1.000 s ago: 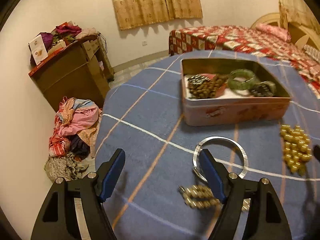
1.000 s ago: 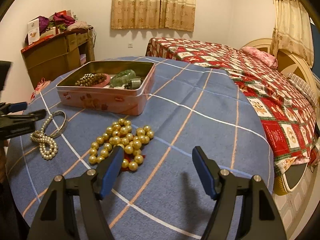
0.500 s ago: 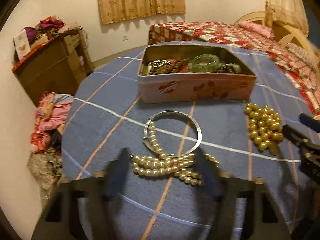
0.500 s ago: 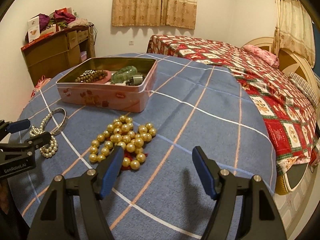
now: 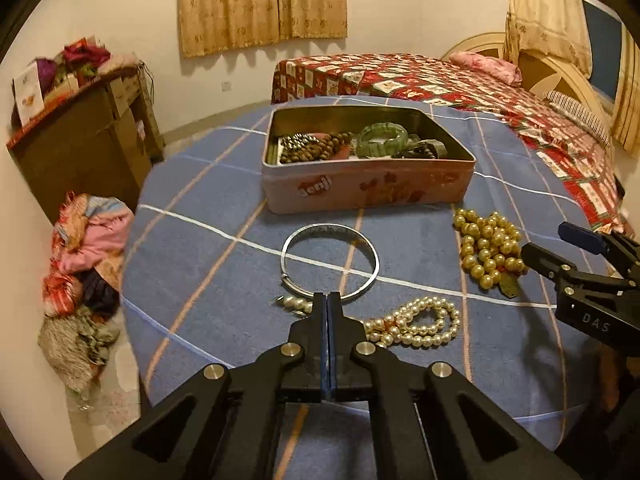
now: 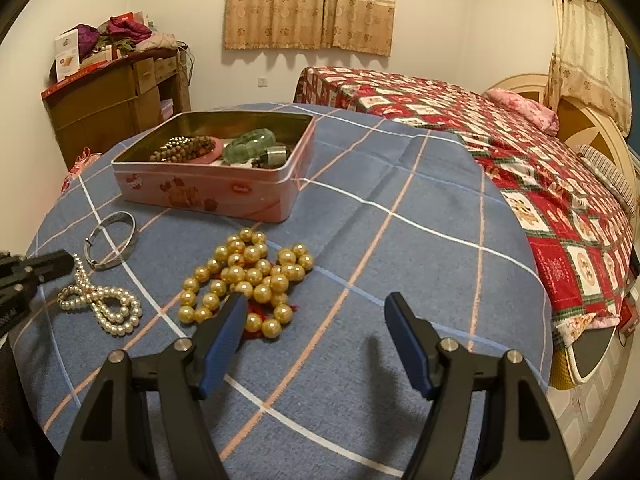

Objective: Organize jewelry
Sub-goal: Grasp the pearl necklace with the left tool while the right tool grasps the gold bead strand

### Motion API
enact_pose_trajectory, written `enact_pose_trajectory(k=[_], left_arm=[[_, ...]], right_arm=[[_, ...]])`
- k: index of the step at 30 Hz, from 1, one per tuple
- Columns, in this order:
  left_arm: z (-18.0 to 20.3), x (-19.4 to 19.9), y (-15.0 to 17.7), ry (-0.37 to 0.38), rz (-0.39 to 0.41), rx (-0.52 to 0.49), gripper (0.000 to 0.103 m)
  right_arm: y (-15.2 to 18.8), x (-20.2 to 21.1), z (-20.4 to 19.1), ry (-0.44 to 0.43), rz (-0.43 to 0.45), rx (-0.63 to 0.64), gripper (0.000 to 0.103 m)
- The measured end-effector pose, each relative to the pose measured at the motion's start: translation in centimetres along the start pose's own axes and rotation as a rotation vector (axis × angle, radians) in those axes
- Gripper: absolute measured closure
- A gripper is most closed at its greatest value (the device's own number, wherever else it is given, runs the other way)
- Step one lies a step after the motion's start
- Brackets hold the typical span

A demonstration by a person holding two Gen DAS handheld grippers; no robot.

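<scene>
Fingers of the left gripper (image 5: 327,300) are pressed together over the white pearl strand (image 5: 416,322), at the silver bangle's (image 5: 330,258) near edge; whether they pinch it cannot be told. Right gripper (image 6: 316,312) is spread wide, empty, beside the gold beads (image 6: 248,276). Pink tin (image 5: 368,184) stands beyond.

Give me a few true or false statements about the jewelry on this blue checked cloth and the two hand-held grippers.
1. The left hand-held gripper is shut, at the white pearl strand. True.
2. The right hand-held gripper is clamped on the gold beads. False: it is open, holding nothing.
3. The silver bangle lies inside the pink tin. False: it lies on the cloth, in front of the tin.
4. A green bangle is in the tin. True.
</scene>
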State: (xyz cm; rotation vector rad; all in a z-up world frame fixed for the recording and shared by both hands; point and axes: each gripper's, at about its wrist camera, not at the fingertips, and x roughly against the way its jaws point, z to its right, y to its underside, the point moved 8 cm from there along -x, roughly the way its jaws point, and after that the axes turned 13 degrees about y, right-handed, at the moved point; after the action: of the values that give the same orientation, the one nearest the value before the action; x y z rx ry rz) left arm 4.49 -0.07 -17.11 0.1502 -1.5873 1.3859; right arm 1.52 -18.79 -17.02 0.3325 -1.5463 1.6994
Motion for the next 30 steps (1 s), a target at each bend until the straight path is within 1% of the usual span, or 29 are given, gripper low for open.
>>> enact_pose_trajectory(k=[2, 3, 4, 6, 7, 11, 14, 15, 17, 18, 19, 20, 21, 23, 26, 30], left_arm=[[0.1, 0.2, 0.1, 0.004, 0.002, -0.005, 0.097], [0.3, 0.2, 0.2, 0.016, 0.001, 0.000, 0.083], [0.5, 0.1, 0.4, 0.021, -0.002, 0.005, 0.056], [0.9, 0.2, 0.4, 0.007, 0.018, -0.002, 0.030], [1.3, 0.4, 0.3, 0.010, 0.034, -0.016, 0.030], [2.0, -0.5, 0.5, 0.029, 0.005, -0.049, 0.030], [2.1, -2.0, 1.4, 0.031, -0.051, -0.062, 0.030], [2.0, -1.9, 1.4, 0.047, -0.040, -0.050, 0.033], [2.0, -1.9, 1.4, 0.072, -0.044, -0.037, 0.052], [1.9, -1.8, 1.3, 0.075, -0.045, -0.037, 0.072], [1.7, -1.9, 1.4, 0.062, -0.058, -0.047, 0.092], [1.6, -2.0, 1.4, 0.064, -0.063, -0.051, 0.092], [1.5, -1.9, 1.4, 0.067, -0.061, -0.046, 0.097], [1.2, -1.6, 1.4, 0.069, -0.050, -0.035, 0.097], [0.9, -0.7, 0.8, 0.073, -0.015, -0.025, 0.098], [0.9, 0.5, -0.1, 0.085, 0.029, -0.015, 0.098]], right_arm=[[0.1, 0.1, -0.1, -0.002, 0.001, 0.004, 0.029], [0.2, 0.2, -0.1, 0.000, 0.001, 0.005, 0.029], [0.2, 0.2, 0.0, 0.001, -0.001, 0.006, 0.029], [0.4, 0.2, 0.2, 0.005, -0.003, 0.007, 0.029], [0.5, 0.2, 0.4, 0.008, -0.004, 0.007, 0.029], [0.9, 0.3, 0.8, 0.012, -0.012, 0.003, 0.029], [0.9, 0.2, 0.7, 0.010, -0.014, 0.005, 0.029], [0.9, 0.1, 0.6, 0.008, -0.015, 0.008, 0.029], [0.8, 0.1, 0.6, 0.004, -0.012, 0.006, 0.029], [0.8, 0.1, 0.6, 0.001, -0.013, 0.004, 0.029], [0.7, 0.0, 0.5, -0.002, -0.016, 0.002, 0.029], [0.7, 0.0, 0.6, -0.005, -0.018, -0.001, 0.029], [0.6, -0.1, 0.6, -0.007, -0.020, -0.004, 0.029], [0.5, -0.3, 0.8, -0.005, -0.025, -0.013, 0.029], [0.1, -0.5, 0.9, -0.020, -0.034, -0.024, 0.029], [-0.8, -0.7, 0.1, -0.043, -0.037, -0.011, 0.030]])
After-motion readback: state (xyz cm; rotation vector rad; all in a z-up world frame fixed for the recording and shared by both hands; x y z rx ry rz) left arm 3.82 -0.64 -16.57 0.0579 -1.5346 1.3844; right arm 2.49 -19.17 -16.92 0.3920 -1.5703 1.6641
